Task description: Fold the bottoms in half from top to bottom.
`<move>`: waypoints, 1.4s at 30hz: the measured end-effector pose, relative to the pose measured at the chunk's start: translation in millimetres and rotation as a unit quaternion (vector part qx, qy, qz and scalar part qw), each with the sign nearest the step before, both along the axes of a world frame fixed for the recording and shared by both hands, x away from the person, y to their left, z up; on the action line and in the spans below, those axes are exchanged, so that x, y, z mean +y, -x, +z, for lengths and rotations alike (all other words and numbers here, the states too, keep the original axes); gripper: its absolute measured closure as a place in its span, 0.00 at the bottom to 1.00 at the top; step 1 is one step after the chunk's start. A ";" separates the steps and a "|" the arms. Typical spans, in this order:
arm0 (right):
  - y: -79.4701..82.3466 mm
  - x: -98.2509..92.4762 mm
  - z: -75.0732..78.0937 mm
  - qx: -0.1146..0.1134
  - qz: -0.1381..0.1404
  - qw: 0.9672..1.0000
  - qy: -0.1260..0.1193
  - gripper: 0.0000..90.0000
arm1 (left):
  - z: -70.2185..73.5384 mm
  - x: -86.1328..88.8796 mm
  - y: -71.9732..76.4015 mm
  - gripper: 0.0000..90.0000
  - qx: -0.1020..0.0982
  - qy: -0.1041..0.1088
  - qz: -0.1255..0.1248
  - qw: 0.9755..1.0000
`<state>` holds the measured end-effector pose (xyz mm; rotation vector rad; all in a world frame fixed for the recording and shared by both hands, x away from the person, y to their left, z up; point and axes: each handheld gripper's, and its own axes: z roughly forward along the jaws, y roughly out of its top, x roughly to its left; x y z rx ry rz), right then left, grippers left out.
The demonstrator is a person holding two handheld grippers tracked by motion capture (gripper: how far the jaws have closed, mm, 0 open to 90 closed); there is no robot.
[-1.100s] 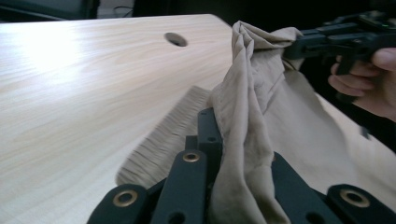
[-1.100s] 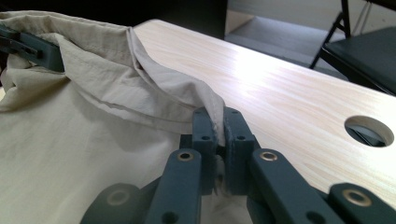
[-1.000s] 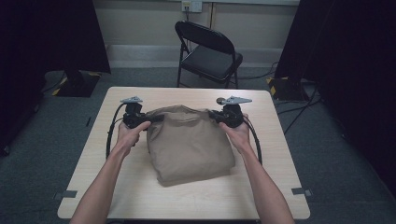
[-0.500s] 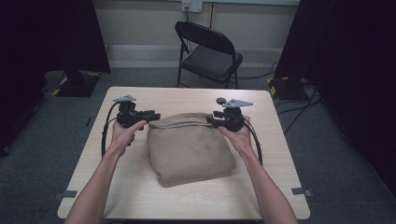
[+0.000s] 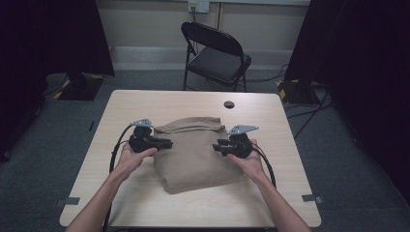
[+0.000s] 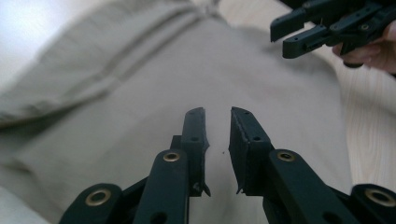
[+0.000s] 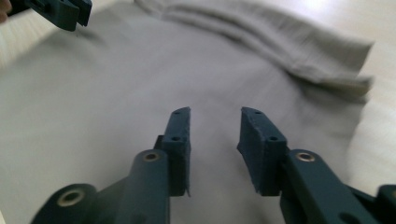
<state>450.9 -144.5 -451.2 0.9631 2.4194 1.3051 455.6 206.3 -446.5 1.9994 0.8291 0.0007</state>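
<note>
At the middle of the pale wooden table (image 5: 145, 203) lies a folded tan cloth garment (image 5: 196, 150). The left gripper (image 6: 217, 116) and right gripper (image 7: 215, 114) hover at its two sides, jaws partly open, holding nothing. Judging the next fold, each should pinch one edge layer evenly. The layers underneath are hidden; the band at the far edge is blurred.
</note>
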 end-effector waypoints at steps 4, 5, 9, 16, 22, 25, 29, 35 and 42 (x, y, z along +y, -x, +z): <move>3.6 7.1 -13.3 0.014 0.010 1.000 0.022 0.71 | -19.3 -8.5 5.1 0.82 0.019 -0.029 -0.008 0.999; 3.6 8.4 -16.2 0.017 0.013 0.999 0.028 0.71 | -22.9 -9.5 5.3 0.81 0.021 -0.034 -0.009 0.999; 7.7 13.0 -27.2 0.033 0.032 0.998 0.052 0.71 | -32.9 -5.5 5.2 0.81 0.037 -0.044 0.010 0.998; 26.1 16.7 -36.0 0.054 0.061 0.995 0.059 0.70 | -35.6 -3.9 10.9 0.76 0.043 -0.060 -0.007 0.997; 54.8 20.3 -33.8 0.065 0.091 0.991 0.069 0.70 | -34.4 -6.4 26.0 0.75 0.044 -0.067 -0.038 0.996; 71.9 20.7 -34.4 0.063 0.107 0.990 0.067 0.70 | -28.0 -5.3 32.9 0.75 0.037 -0.049 -0.044 0.997; 84.1 19.1 -33.7 0.066 0.120 0.988 0.068 0.70 | -17.2 -20.7 45.4 0.75 0.017 -0.020 -0.083 0.996; 92.2 10.8 -32.5 0.068 0.120 0.988 0.074 0.70 | -34.8 -37.0 53.8 0.77 0.039 -0.062 -0.109 0.991; 100.6 9.1 -31.1 0.071 0.134 0.985 0.082 0.70 | -34.7 -46.3 75.5 0.77 0.036 -0.099 -0.112 0.988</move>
